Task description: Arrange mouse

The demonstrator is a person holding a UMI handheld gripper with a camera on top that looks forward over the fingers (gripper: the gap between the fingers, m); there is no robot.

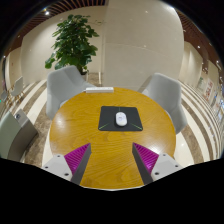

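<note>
A white mouse (pixel 121 119) lies on a dark grey mouse mat (pixel 121 120) near the middle of a round wooden table (pixel 90 125). My gripper (pixel 111 158) hovers over the near part of the table, well short of the mat. Its two fingers, with magenta pads (pixel 78 156), stand wide apart and open, with only bare wood between them. The mouse sits beyond the fingers, slightly to the right of their midline.
Grey chairs stand around the table: one at the back left (pixel 65 85), one at the right (pixel 165 95), one at the near left (pixel 14 132). A white flat object (pixel 99 90) rests at the table's far edge. A potted plant (pixel 72 40) stands behind.
</note>
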